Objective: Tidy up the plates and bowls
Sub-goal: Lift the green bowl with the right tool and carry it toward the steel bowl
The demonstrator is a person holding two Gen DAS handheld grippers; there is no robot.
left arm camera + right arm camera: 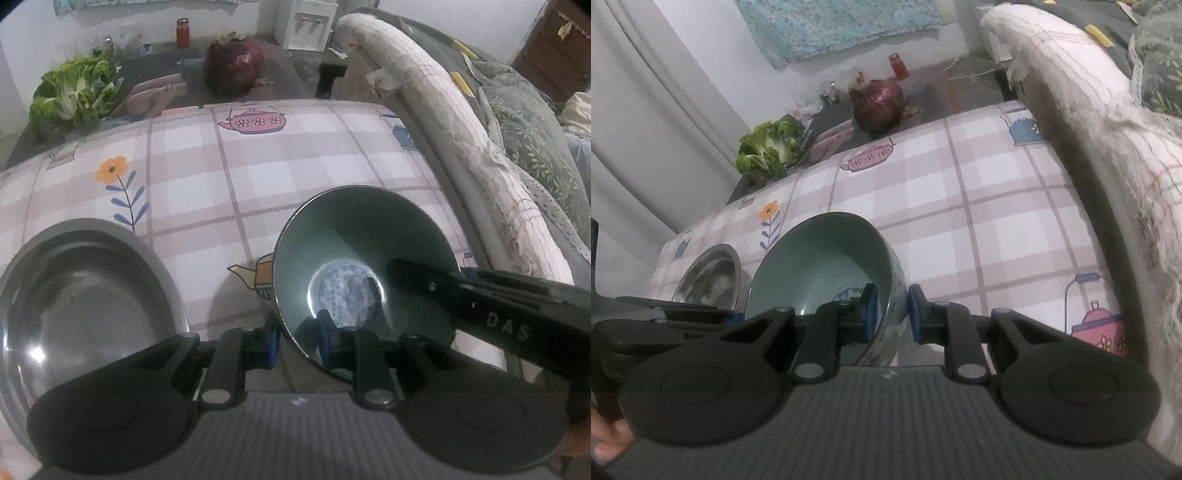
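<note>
A: Gripping from both sides, the two tools share one green bowl [364, 266] on the checked desk [258, 177]. At far left sits the steel plate [85, 295], shallow and bare. Beside it the left gripper [297, 338] has its fingers clamped on the bowl's near rim, one pad outside the wall, one inside.

B: And the right gripper [891, 314]?

A: Likewise clamped on the rim of the bowl [827, 258], on its right side, one blue pad inside, one against the patterned outer wall. The bowl tilts; whether its foot touches the cloth I cannot tell.

B: So which step is this?

A: Carrying, I judge: the bowl probably goes leftward, onto or beside the plate. That calls for both hands travelling together, keeping the rim level.

B: Room to move?

A: Plenty ahead, where the cloth lies bare. Rightward, the padded sofa arm [443, 110] crowds the desk's edge.
</note>
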